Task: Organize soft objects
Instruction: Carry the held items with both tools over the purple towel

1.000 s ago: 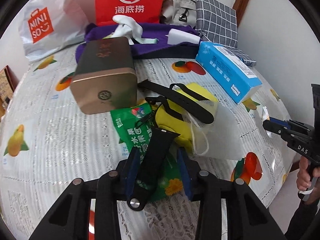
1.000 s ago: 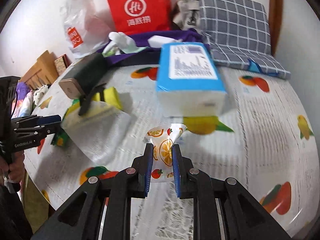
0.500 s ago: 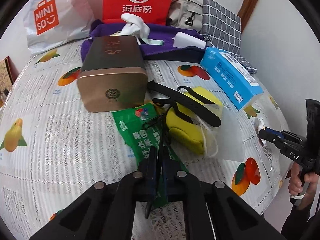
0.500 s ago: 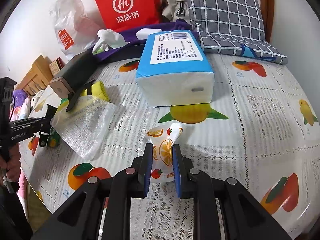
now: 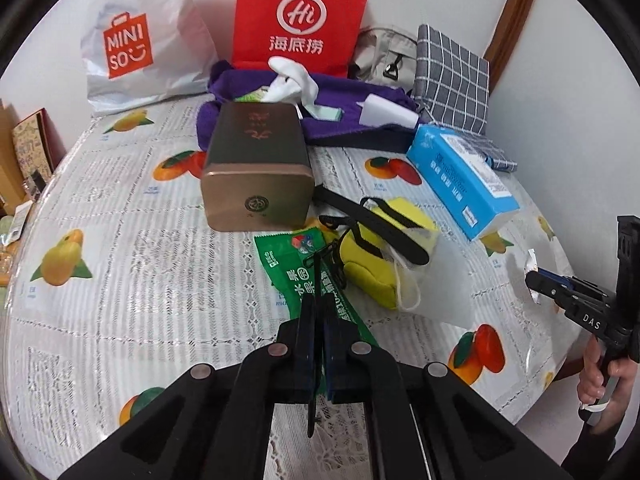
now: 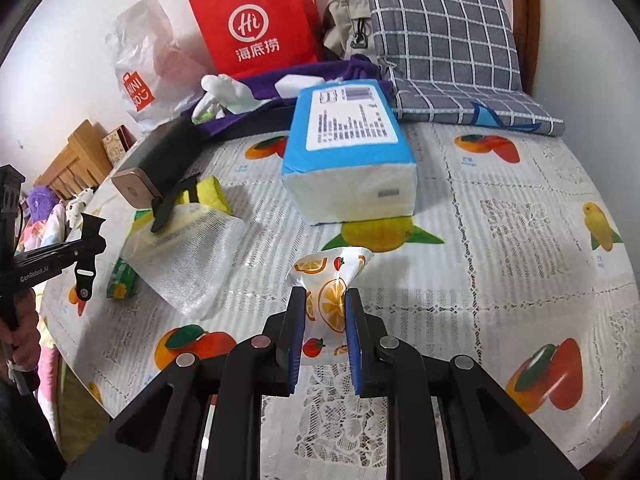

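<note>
My left gripper (image 5: 319, 308) is shut on a black watch strap (image 6: 86, 276), held edge-on above a green snack packet (image 5: 308, 280); in the right wrist view the strap hangs from its tips at the far left. My right gripper (image 6: 326, 300) is shut on a small fruit-print packet (image 6: 328, 280), held just above the table. A yellow pouch (image 5: 372, 272) with a second black strap (image 5: 376, 218) across it lies beside a clear plastic bag (image 6: 188, 256). A blue tissue pack (image 6: 348, 148) stands behind my right gripper.
A bronze tin box (image 5: 256, 172) lies mid-table. Behind it are a purple cloth (image 5: 348, 100), a white glove (image 5: 292, 80), a red paper bag (image 5: 298, 20), a white Miniso bag (image 5: 136, 48) and a checked grey cushion (image 6: 448, 52). The table edge (image 6: 80, 360) is near left.
My left gripper closed on the black strap and lifted it off the green packet, pulling back. My right gripper kept its hold on the fruit-print packet and drew back slightly from the tissue pack.
</note>
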{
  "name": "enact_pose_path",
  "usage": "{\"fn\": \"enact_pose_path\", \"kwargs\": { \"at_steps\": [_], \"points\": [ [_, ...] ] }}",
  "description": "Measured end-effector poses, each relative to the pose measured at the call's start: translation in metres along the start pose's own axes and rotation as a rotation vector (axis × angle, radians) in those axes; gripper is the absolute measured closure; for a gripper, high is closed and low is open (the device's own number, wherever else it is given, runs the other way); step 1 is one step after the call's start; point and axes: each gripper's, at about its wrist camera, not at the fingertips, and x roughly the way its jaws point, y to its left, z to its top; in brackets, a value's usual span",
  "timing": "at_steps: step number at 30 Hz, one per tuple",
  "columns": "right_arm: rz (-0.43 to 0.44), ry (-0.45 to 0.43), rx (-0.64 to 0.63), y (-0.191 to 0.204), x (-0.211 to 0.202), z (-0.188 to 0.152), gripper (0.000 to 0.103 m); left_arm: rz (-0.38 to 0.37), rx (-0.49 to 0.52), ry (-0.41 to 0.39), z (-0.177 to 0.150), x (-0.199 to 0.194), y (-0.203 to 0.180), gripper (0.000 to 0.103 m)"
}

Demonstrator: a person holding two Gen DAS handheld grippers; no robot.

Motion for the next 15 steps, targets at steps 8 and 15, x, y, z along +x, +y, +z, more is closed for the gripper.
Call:
{"fn": "enact_pose_path", "kwargs": {
  "at_steps": [8,15],
  "points": [
    [0.006,-0.065,-0.03,0.01,-0.03,0.019,0.084,0.001,-0.017,-0.055,0.013,-0.023,-0.006,0.099],
    [0.008,-0.107,-0.049,0.018,-0.044,0.044,0.084,0.003,-0.037,-0.103,0.037,-0.038,-0.006,0.099]
  ]
}}
